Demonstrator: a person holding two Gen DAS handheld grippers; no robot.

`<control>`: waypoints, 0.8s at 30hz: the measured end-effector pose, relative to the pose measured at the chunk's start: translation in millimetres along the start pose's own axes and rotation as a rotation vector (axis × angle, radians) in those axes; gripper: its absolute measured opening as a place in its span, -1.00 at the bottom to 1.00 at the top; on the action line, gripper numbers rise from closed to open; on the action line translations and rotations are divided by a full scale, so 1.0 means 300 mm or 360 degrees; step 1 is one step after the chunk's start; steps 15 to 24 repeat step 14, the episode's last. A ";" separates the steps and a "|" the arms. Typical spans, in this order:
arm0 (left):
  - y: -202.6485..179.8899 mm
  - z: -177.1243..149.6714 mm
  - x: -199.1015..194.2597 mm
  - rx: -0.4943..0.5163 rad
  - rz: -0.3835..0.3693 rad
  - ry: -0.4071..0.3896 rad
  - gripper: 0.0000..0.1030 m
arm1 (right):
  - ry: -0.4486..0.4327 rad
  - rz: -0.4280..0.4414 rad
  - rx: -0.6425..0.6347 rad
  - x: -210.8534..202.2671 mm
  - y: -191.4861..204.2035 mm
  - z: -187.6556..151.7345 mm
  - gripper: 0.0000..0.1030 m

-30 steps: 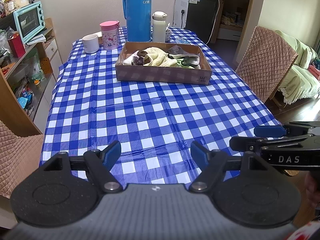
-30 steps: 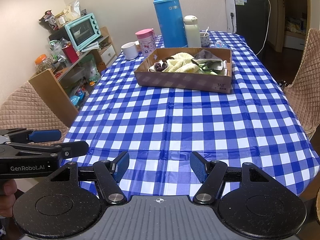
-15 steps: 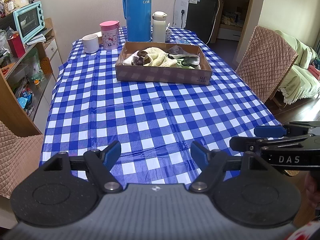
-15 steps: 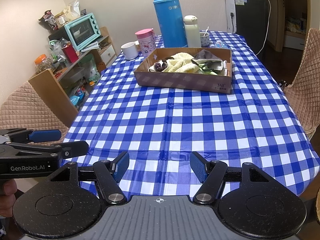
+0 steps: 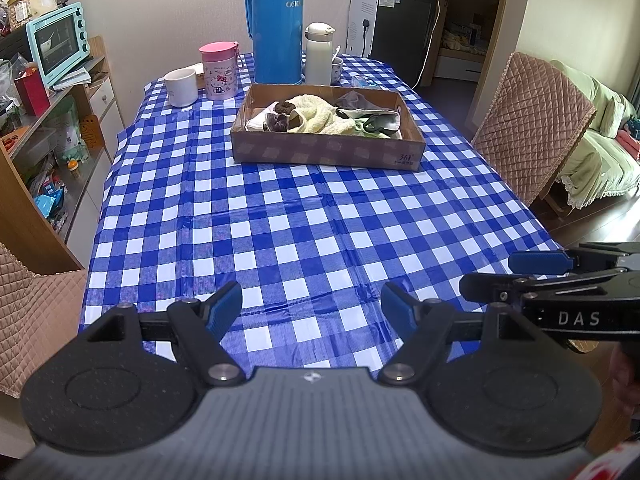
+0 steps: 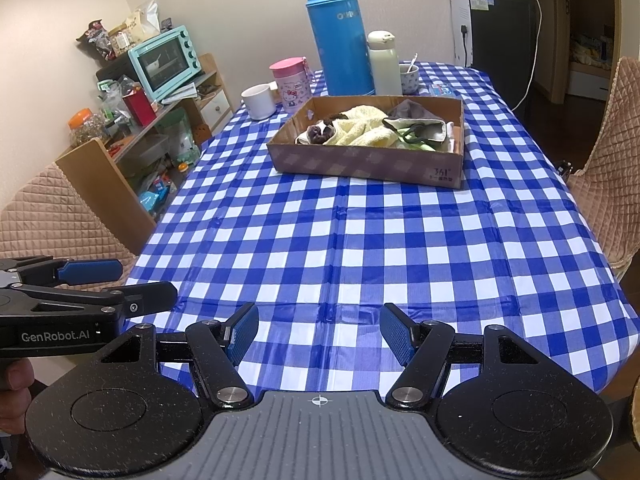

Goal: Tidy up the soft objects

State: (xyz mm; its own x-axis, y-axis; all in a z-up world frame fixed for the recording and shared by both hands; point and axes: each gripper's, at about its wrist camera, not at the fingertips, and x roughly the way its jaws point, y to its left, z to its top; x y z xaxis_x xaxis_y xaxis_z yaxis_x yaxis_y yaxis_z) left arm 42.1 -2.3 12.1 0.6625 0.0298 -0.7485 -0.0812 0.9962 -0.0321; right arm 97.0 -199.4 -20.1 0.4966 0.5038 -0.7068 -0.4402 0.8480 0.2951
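A shallow cardboard box (image 5: pixel 328 151) (image 6: pixel 368 164) sits far back on the blue-checked table. Inside it lie a pale yellow towel (image 5: pixel 316 114) (image 6: pixel 362 128), a brown fuzzy item (image 5: pixel 279 122) (image 6: pixel 320 133), a grey cloth (image 5: pixel 360 103) (image 6: pixel 416 114) and a green piece (image 5: pixel 368 125). My left gripper (image 5: pixel 312 308) hovers open over the table's near edge, nothing between its blue pads. My right gripper (image 6: pixel 318 330) is open too, beside it and equally far from the box. Each gripper shows at the other view's side edge.
Behind the box stand a tall blue thermos (image 5: pixel 278 24), a white flask (image 5: pixel 319 54), a pink cup (image 5: pixel 219 70) and a white mug (image 5: pixel 181 87). A shelf with a teal oven (image 5: pixel 56 42) lines the left. Quilted chairs (image 5: pixel 532 128) flank the table.
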 end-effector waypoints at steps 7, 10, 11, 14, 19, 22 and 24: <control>0.000 0.000 0.005 0.0001 0.0001 0.0002 0.45 | 0.0003 0.0000 0.0001 0.005 -0.003 0.002 0.30; 0.000 0.001 0.005 0.0002 0.0002 0.0001 0.45 | 0.0003 -0.0001 0.0001 0.005 -0.003 0.002 0.30; 0.001 0.000 0.006 0.0005 0.0004 0.0001 0.45 | 0.0003 -0.0001 0.0001 0.005 -0.003 0.002 0.30; 0.003 0.000 0.008 -0.0010 -0.0003 0.0014 0.45 | 0.0004 -0.0003 0.0000 0.009 -0.005 0.003 0.30; 0.003 0.000 0.008 -0.0010 -0.0003 0.0014 0.45 | 0.0004 -0.0003 0.0000 0.009 -0.005 0.003 0.30; 0.003 0.000 0.008 -0.0010 -0.0003 0.0014 0.45 | 0.0004 -0.0003 0.0000 0.009 -0.005 0.003 0.30; 0.003 0.000 0.008 -0.0010 -0.0003 0.0014 0.45 | 0.0004 -0.0003 0.0000 0.009 -0.005 0.003 0.30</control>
